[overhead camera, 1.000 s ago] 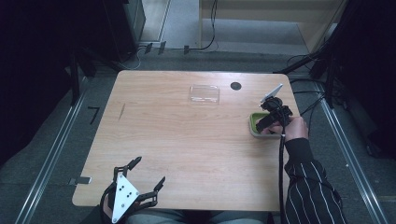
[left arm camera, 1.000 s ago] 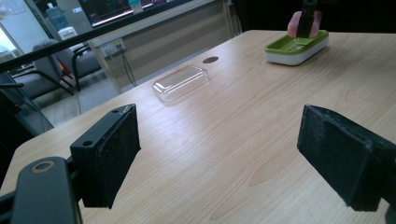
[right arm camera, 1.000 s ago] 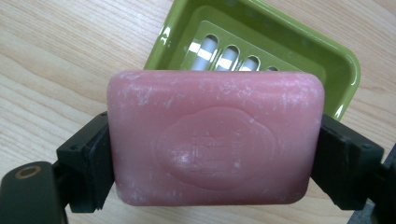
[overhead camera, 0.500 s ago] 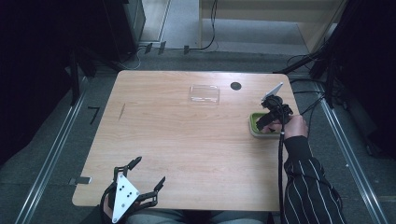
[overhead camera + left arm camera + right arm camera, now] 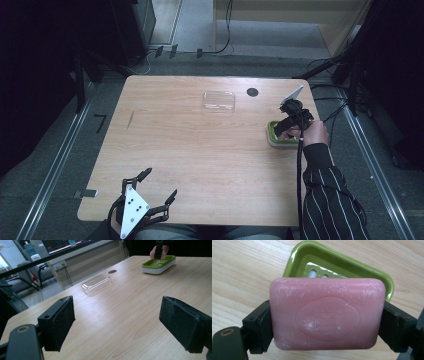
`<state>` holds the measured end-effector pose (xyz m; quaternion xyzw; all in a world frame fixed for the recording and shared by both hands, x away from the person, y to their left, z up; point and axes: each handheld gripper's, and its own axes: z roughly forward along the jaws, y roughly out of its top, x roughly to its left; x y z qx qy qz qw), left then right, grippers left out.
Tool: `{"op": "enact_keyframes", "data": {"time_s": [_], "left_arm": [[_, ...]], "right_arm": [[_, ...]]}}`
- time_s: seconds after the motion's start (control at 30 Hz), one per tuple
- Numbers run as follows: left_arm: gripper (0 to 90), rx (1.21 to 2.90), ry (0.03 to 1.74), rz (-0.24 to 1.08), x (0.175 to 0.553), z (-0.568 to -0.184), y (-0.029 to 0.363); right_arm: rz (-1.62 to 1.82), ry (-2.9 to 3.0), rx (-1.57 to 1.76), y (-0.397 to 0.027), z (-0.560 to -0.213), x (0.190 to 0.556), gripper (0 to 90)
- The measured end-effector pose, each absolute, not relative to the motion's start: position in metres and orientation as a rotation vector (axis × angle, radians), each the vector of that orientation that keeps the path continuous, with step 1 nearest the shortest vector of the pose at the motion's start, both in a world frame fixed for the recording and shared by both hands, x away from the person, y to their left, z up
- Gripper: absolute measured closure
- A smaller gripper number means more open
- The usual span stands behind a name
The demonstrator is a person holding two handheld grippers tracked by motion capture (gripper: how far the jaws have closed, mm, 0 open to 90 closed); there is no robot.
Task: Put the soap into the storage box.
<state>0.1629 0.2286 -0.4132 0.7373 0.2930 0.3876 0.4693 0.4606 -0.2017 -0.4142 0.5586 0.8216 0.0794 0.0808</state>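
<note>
Right claw (image 5: pixel 327 315) is clamped on the pink soap bar (image 5: pixel 327 313), jaws on its two short ends. It sits directly over the green soap dish (image 5: pixel 372 272) at the right edge of the bench (image 5: pixel 200 150). In the high view the right claw (image 5: pixel 290 120) hovers at the dish (image 5: pixel 274 137); can't tell from there whether the bar touches the dish yet.

Left claw (image 5: pixel 150 192) is wide open, holding nothing, parked at the near-left bench edge, well apart from the action.

Step in hand, my read: seat the bar in the dish.
- Bar's long axis looks roughly lined up with the dish's long axis, so keep that yaw.
- Centre the bar over the inner drain insert before lowering; the rim is raised, and a bar landing on it would tip.
- Lower level, release only once the bar rests on the insert. The jaws need room inside the rim at the short ends, so open slowly.

Materials:
- Soap: matte pink, rounded corners, embossed oval seal on the face, chalky white scuffs. Likely a bit slick, so a firm grip matters.
- Dish: glossy green plastic top over a white base (image 5: pixel 160 268), slotted insert with drain holes.
- Clear plastic lid (image 5: pixel 96 284), glossy rectangle with rounded corners, lies on the far-middle bench, near a dark round spot (image 5: pixel 252 92).
- Bench: light wood grain, smooth.
</note>
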Motion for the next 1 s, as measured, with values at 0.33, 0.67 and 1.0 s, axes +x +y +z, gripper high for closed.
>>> {"op": "enact_keyframes", "data": {"time_s": [0.33,0.67,1.0], "left_arm": [[13.6,1.809,0.717,0.95,0.1629,-0.4132,0.2285],[13.6,1.808,0.717,0.951,0.1627,-0.4131,0.2288],[13.6,1.808,0.714,0.951,0.1628,-0.4129,0.2291]], "right_arm": [[0.255,2.449,1.691,-0.2004,-0.416,0.4654,13.6],[0.251,2.433,1.707,-0.199,-0.4183,0.4671,13.6],[0.294,2.38,1.757,-0.2036,-0.4203,0.469,13.6]]}}
